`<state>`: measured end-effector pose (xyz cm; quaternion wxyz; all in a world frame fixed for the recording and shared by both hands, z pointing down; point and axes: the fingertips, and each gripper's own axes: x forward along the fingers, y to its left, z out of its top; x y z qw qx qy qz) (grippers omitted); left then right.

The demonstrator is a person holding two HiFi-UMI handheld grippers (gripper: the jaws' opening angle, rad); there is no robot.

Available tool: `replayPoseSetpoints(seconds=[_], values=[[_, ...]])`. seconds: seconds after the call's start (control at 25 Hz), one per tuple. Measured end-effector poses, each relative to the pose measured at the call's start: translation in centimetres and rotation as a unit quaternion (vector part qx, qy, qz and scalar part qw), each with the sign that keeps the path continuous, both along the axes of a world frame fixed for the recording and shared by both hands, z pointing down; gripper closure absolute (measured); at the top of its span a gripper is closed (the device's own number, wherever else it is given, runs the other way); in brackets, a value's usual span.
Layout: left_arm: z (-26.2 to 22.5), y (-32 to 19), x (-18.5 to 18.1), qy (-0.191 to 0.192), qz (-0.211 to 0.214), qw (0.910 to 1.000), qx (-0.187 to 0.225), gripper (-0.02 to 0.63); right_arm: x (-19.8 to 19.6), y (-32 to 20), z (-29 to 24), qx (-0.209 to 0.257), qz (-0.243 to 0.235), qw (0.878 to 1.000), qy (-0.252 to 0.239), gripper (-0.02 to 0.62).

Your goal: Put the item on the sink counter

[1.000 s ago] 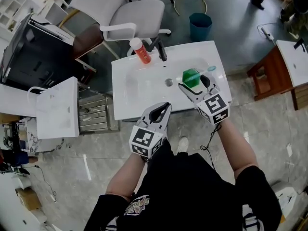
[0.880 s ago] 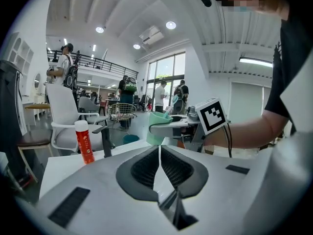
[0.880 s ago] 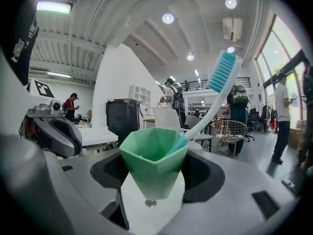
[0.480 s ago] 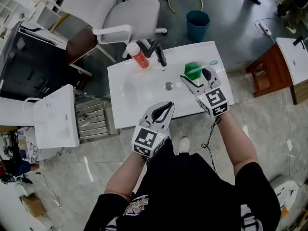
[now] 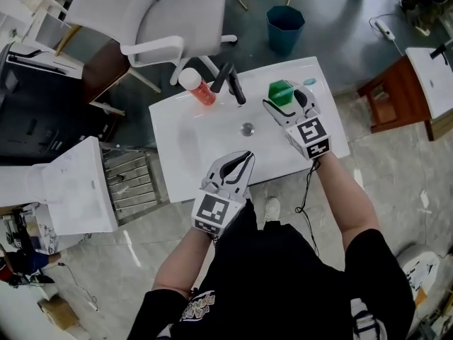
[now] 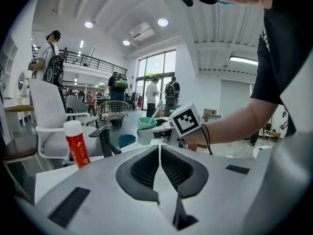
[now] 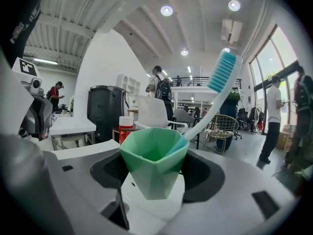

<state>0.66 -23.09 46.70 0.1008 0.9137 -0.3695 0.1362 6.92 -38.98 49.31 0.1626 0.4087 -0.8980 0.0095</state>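
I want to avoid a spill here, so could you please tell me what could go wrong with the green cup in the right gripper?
1. The white toothbrush with blue bristles leans far out of the green faceted plastic cup. Once the right gripper opens its jaws, the cup might tip.
2. The cup is near the back right corner of the white sink counter, so it could end up close to the edge.
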Motion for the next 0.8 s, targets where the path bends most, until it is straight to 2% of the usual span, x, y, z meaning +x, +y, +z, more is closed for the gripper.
replayPoseSetpoints(seconds=[0.36, 0.6, 0.8], values=[[2.1, -1.5, -1.6, 0.002, 0.018, 0.9997, -0.017, 0.583, -0.7, -5.1, 5.8, -0.030, 0.026, 0.999, 0.018, 0.235], [2.9, -2.2, -2.7, 0.009, 0.009, 0.9994, -0.033, 0.583, -0.7, -7.8, 8.6, -0.041, 0.042, 0.998, 0.025, 0.235], [3.9, -2.5, -3.5, -0.002, 0.015, 0.9991, -0.039, 0.583, -0.7, -9.3, 10.3, -0.054, 0.050, 0.997, 0.028, 0.235]])
